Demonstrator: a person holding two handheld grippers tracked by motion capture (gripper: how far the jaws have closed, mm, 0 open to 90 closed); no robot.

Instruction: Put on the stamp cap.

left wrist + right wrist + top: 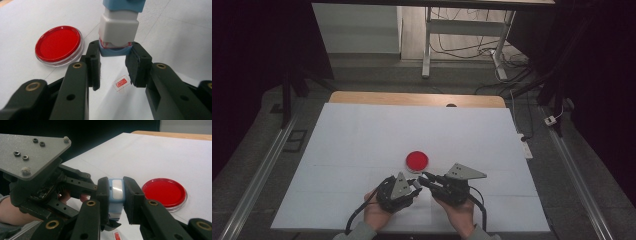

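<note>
The block (119, 27) runs off the top edge in the left gripper view; the right gripper's (115, 202) pads (132, 200) cover its sides; print on the small red tag (121, 83) is too small to read

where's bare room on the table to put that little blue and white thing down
The white table is bare from the red dish to the far edge, and along both sides. It is crowded near the front edge: left gripper and right gripper both clamp the blue-and-white piece, dish just beyond, a small red label beneath.
</note>
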